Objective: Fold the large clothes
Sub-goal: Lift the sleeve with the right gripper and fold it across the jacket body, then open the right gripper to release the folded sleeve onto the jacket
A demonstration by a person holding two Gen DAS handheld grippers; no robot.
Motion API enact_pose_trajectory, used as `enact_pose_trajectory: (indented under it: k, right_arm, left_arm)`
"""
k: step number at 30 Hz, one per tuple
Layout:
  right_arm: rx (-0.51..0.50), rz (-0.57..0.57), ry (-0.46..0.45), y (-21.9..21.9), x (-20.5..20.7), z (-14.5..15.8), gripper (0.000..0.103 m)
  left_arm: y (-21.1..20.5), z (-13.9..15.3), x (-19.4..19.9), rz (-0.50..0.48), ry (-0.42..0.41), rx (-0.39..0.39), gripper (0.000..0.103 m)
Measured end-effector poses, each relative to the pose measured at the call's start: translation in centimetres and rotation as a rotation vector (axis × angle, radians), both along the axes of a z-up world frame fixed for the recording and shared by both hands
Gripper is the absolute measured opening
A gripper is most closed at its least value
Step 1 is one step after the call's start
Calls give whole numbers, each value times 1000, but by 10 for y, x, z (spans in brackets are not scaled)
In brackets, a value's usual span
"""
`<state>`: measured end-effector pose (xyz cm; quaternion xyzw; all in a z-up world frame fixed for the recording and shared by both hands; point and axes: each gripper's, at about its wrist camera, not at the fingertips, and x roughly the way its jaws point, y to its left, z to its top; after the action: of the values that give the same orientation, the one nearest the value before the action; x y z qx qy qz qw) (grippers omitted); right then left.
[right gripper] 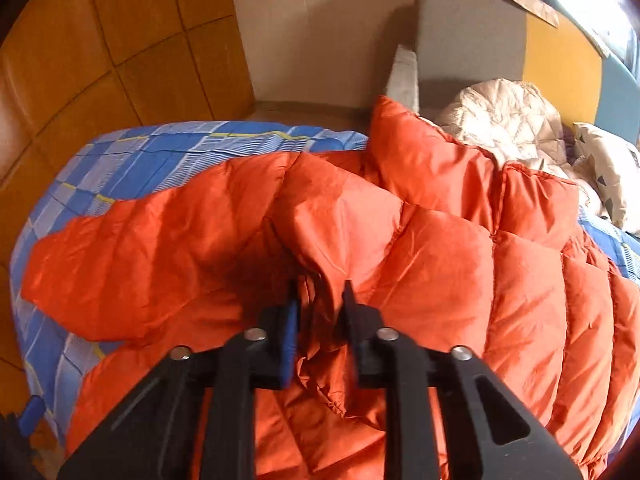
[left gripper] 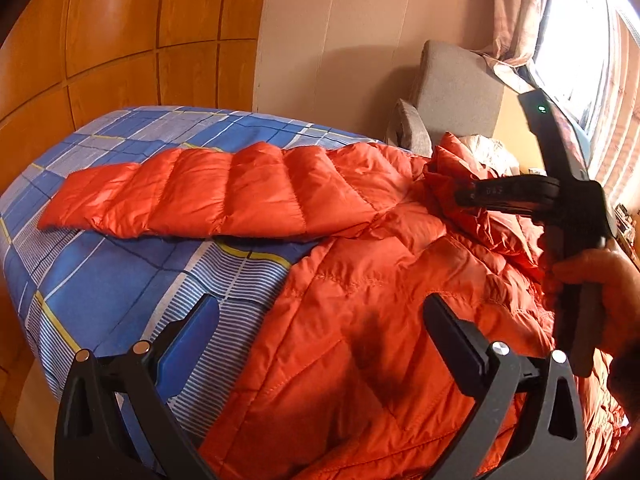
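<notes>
mostly the bed [left gripper: 100, 280] is taken up by an orange down jacket [left gripper: 360, 300] lying flat on a blue plaid bedsheet [right gripper: 180, 140]. in the left wrist view one sleeve [left gripper: 192, 192] stretches flat toward 9 o'clock, its cuff stopping short of the mattress edge, with a strip of bare sheet beyond it. bare sheet also fills the space from 7 to 9 o'clock, between the sleeve and the jacket's body. the mattress edge curves round at 8 o'clock, with wood-panelled wall [left gripper: 120, 40] behind at 11 o'clock.

the left gripper [left gripper: 320, 332] hangs over the jacket's lower body with its jaws spread wide and nothing between them; one finger sits above the sheet, the other above the orange fabric.

the right gripper [right gripper: 320, 312], held by a hand [left gripper: 600, 292] at 3 o'clock in the left wrist view, has its jaws drawn nearly together, pinching a raised fold of the jacket near the collar; crumpled fabric bunches up between the pads in the right wrist view. the collar [right gripper: 400, 148] stands up at 12 o'clock in that view.

past the jacket at 1 o'clock stands a grey armchair [right gripper: 460, 32], close against the bed, and on its seat rest a cream quilted garment [right gripper: 500, 120] and a patterned pillow [right gripper: 612, 172]. a curtain [left gripper: 516, 8] and bright window [left gripper: 576, 48] close the room at 2 o'clock.
</notes>
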<state>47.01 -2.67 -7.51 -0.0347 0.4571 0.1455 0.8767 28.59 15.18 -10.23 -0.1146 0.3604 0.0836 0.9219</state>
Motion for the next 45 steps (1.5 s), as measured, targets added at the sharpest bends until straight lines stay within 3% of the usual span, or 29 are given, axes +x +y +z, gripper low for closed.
enact_pose_trajectory:
  k: [6, 9, 10, 11, 13, 19, 27, 32, 37, 45]
  right_arm:
    - [-6, 121, -1, 9, -14, -1, 15]
    - [-9, 123, 40, 10, -11, -10, 15]
    - [5, 122, 44, 9, -11, -10, 26]
    - [29, 122, 55, 7, -12, -9, 48]
    - [83, 117, 49, 1, -20, -3, 66]
    - [109, 78, 8, -25, -55, 8, 66]
    - [-43, -84, -54, -69, -89, 4, 66]
    - [-37, -233, -71, -111, -97, 12, 66]
    - [-116, -345, -54, -135, -102, 3, 66]
    - [-184, -348, -33, -136, -106, -30, 66]
  left_arm:
    - [0, -4, 2, 6, 12, -12, 101]
    - [-2, -1, 1, 7, 11, -7, 101]
    - [-3, 2, -1, 7, 3, -7, 101]
    - [-4, 4, -3, 7, 0, -2, 101]
    - [-3, 8, -6, 14, -6, 10, 101]
    - [39, 11, -23, 105, 1, -16, 101]
    - [111, 2, -43, 259, 29, -21, 101]
    - [130, -2, -38, 269, 39, -3, 101]
    - [145, -14, -18, 251, 86, -31, 101]
    - [174, -25, 1, 279, 98, -117, 90]
